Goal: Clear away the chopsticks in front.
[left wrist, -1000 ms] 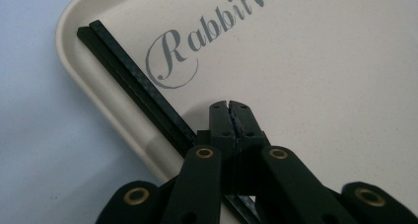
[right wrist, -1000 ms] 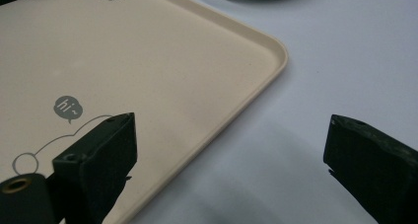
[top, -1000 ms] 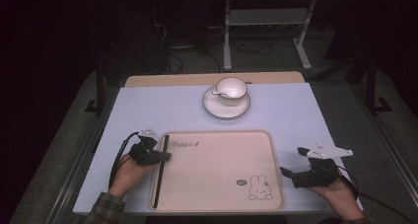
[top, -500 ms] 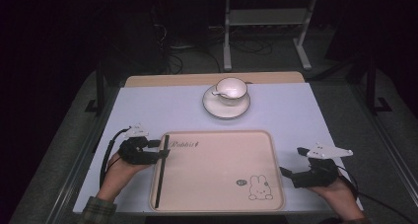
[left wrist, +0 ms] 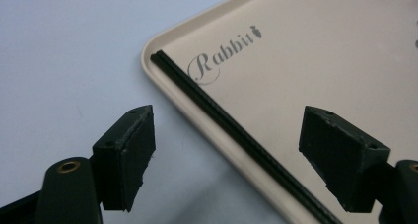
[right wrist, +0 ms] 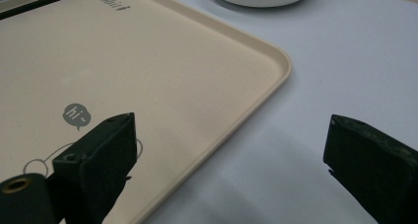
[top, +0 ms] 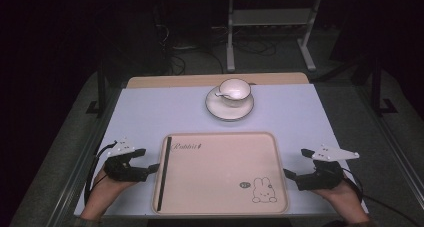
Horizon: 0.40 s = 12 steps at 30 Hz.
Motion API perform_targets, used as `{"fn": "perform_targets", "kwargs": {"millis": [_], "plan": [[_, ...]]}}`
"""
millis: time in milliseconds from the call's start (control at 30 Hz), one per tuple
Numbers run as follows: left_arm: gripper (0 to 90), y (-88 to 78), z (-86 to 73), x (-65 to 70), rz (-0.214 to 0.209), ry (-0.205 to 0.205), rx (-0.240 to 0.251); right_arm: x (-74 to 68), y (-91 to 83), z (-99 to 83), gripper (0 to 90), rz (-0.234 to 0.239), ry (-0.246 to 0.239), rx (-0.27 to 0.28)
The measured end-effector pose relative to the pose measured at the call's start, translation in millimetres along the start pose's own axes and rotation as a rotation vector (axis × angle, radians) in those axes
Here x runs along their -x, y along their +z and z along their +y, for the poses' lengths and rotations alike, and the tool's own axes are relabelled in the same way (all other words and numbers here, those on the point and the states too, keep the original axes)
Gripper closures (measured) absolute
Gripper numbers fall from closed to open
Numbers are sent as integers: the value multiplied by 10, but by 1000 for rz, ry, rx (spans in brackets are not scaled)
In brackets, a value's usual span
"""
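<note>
Two black two-jaw grippers at the near edge of a pale lavender table top [top: 150,112], one at each side of a beige rectangular plastic tray [top: 220,207] with rounded corners. Tray flat on the table, near centre; printed "Rabbit" lettering at its far left corner, a small rabbit drawing and a "hi" bubble at its near right.

Left gripper [top: 150,168] just off the tray's left rim, pointing toward it. Jaws spread wide, having just been opening; nothing clamped. From the left gripper view, one pad over bare table, the other over the tray floor, rim between them and untouched. Thin black rod [left wrist: 236,130] lying along the inside of that left rim, end to end, free of both pads.

Right gripper [top: 289,175] close to the tray's right rim, jaws likewise wide apart, empty. From the right gripper view, one pad above the tray floor by the rabbit drawing, the other above table, rim between.

White cup [top: 235,91] upright on white dark-rimmed saucer [top: 229,111], beyond the tray, well apart from both grippers.
</note>
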<state>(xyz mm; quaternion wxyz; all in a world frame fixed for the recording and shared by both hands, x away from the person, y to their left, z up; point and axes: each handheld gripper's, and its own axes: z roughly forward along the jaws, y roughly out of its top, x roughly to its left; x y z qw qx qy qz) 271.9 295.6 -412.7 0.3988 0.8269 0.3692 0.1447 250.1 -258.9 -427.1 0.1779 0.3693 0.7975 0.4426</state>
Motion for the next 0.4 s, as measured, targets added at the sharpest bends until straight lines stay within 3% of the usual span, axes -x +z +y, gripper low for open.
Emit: {"fn": "perform_targets", "kwargs": {"millis": [233, 400], "plan": [[186, 6, -134, 0, 13, -3, -18, -8, -8, 11, 53, 4, -4, 11], [183, 22, -134, 0, 23, 2, -13, -11, -8, 12, 53, 5, -6, 14]]}}
